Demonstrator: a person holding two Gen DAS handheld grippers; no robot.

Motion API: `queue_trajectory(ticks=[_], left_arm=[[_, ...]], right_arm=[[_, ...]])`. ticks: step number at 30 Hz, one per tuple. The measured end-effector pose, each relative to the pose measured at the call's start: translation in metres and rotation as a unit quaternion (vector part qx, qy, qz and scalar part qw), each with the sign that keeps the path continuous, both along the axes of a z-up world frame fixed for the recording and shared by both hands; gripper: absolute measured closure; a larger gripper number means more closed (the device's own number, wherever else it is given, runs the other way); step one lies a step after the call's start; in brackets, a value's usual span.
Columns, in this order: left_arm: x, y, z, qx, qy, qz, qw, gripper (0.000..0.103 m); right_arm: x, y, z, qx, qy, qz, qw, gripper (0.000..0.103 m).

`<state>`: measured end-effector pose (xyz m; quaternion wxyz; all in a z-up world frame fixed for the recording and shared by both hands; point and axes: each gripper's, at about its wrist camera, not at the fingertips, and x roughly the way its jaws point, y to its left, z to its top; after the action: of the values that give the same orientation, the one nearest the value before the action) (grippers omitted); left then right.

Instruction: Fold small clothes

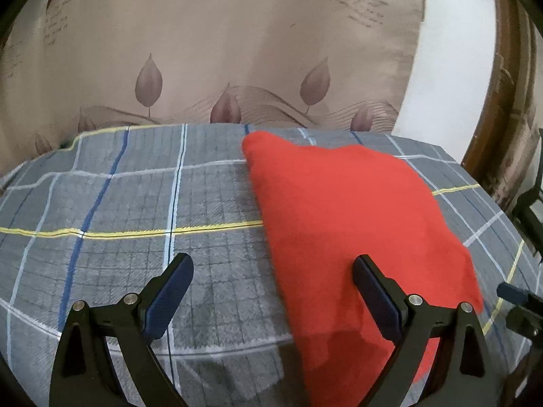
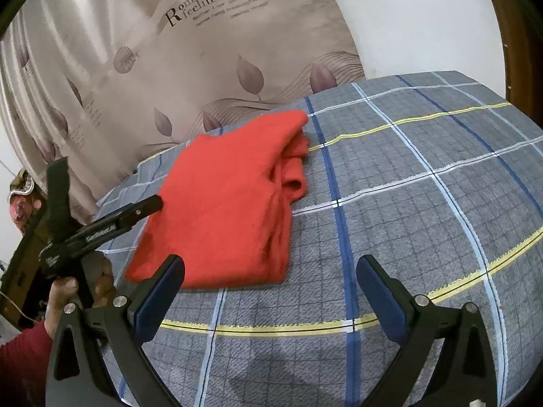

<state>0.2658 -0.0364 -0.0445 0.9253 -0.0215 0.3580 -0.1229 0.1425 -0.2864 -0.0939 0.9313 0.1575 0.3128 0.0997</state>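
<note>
Red garment folded on plaid blanket

The left gripper hovers with its fingers spread wide, holding nothing; its right finger sits over the near part of the red garment, its left finger off the garment's left edge. The right gripper is likewise spread wide and unloaded, poised just off the garment's near edge. In the right wrist view, a bare hand in a red sleeve grips the left gripper's handle, left of the garment.
</note>
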Motion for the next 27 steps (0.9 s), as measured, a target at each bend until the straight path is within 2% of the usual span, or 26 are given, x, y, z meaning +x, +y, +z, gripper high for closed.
queue_trajectory(ticks=[3,10,17,27], left_arm=[[0.008,0.002,-0.002,-0.011,0.005,-0.004,0.9999,0.008],[0.02,-0.006,0.0,0.005,-0.004,-0.021,0.9998,0.006],[0.034,-0.008,0.001,0.006,-0.01,-0.032,0.9994,0.006],[0.056,-0.001,-0.01,-0.07,0.038,-0.069,0.9944,0.006]], right_arm=[[0.0,-0.002,-0.001,0.007,0.003,-0.001,1.0,0.002],[0.002,-0.004,-0.001,0.013,0.004,-0.003,1.0,0.002],[0.003,-0.005,-0.001,0.014,0.005,-0.001,1.0,0.001],[0.004,-0.009,-0.001,0.03,0.008,-0.007,1.0,0.0]])
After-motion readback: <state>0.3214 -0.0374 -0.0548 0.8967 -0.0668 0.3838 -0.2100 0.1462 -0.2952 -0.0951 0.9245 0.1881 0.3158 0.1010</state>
